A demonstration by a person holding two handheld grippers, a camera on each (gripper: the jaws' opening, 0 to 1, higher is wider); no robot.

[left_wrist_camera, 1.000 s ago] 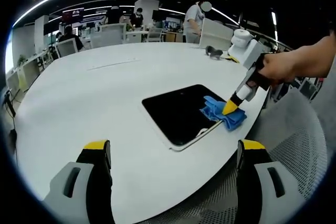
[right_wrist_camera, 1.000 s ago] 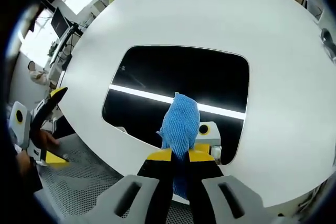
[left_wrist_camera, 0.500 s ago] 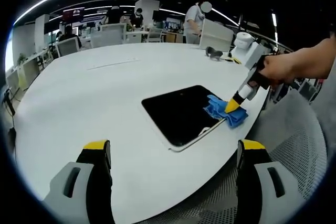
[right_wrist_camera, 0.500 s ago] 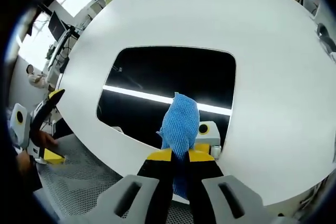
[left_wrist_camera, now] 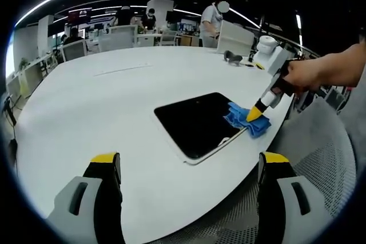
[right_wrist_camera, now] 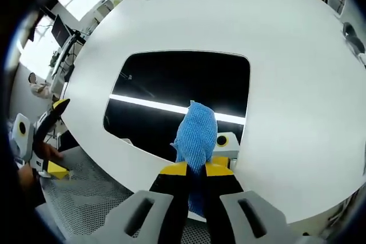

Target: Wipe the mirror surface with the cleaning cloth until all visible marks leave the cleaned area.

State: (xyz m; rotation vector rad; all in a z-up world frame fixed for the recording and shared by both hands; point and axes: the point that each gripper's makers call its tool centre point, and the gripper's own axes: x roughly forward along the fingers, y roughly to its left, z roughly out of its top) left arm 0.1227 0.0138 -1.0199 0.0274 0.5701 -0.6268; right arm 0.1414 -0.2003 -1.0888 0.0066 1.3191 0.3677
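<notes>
Between the right gripper (right_wrist_camera: 194,171) jaws, the cleaning cloth (right_wrist_camera: 196,136) touches the mirror (right_wrist_camera: 177,84).

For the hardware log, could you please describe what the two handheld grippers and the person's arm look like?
The left gripper has two black jaws with yellow tips rising from pale grey housings. The right gripper matches: black jaws, yellow tips, grey shells with dark slots. Seen from the left gripper view, it is slim and black with a white band. The person's hand and forearm are bare, with no sleeve or glove.

Marks on mirror (right_wrist_camera: 183,92) indiscernible
</notes>
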